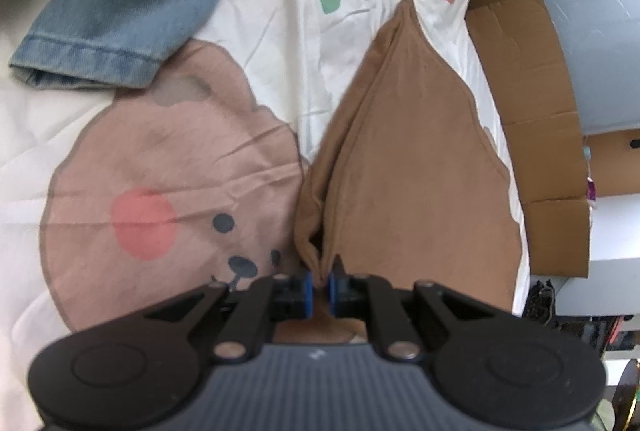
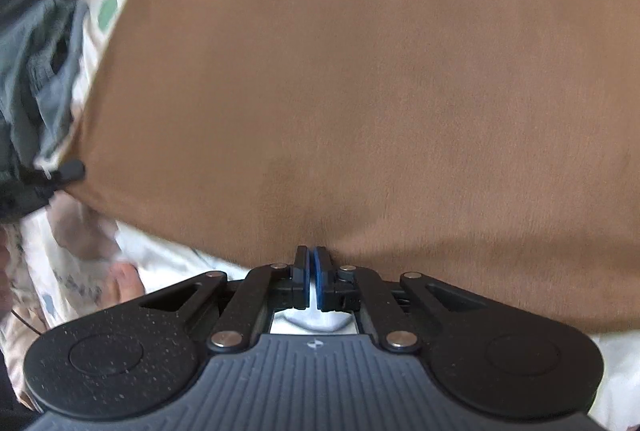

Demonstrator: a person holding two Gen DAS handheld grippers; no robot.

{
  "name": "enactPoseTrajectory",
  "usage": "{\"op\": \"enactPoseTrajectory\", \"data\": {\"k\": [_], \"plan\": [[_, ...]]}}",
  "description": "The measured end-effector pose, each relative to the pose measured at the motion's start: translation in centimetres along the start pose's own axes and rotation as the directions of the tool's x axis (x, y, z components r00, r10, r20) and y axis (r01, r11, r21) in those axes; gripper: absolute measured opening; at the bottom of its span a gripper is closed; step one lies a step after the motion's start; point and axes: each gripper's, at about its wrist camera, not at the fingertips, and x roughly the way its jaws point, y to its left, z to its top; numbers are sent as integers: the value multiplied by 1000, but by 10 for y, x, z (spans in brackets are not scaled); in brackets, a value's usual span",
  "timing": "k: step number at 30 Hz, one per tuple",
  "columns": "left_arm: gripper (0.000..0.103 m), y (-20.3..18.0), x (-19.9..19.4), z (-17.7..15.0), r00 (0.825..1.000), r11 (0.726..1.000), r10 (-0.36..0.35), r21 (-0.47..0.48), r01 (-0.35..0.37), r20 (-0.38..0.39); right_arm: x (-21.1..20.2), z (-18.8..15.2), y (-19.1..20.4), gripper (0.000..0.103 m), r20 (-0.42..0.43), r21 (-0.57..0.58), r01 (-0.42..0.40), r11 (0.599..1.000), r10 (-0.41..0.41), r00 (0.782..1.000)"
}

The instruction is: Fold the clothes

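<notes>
Left gripper (image 1: 320,281) clenched on near edge of soft brown cloth garment (image 1: 412,167); right gripper (image 2: 311,263) likewise, probably for folding evenly.

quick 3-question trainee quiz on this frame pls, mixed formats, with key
1. True or false: the left gripper is pinching a fold of the brown garment.
2. Which lies on the bedsheet beyond the printed bear face in the left wrist view? A) denim garment B) red towel C) white sock
3. Fill in: the right gripper sits at the near ____ of the brown garment.

Key: 1 true; 2 A; 3 edge
</notes>
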Motion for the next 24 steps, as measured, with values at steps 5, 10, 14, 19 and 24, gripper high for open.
{"op": "enactPoseTrajectory", "data": {"k": [5, 10, 14, 19, 24], "plan": [[8, 0, 0, 0, 1000, 1000, -1, -2, 1, -2, -1, 15, -6, 8, 47, 5, 6, 1000, -6, 999], [8, 1, 0, -1, 1000, 1000, -3, -7, 3, -3, 6, 26, -1, 8, 85, -5, 24, 1000, -24, 996], [9, 7, 1, -3, 1000, 1000, -9, -30, 9, -1, 7, 38, -6, 9, 135, 18, 43, 999, -45, 990], [9, 11, 1, -4, 1000, 999, -17, -45, 17, -3, 11, 56, -15, 9, 160, 36, 73, 997, -78, 984], [9, 11, 1, -4, 1000, 999, -19, -42, 19, -4, 15, 73, -13, 9, 179, 19, 106, 994, -107, 978]]}}
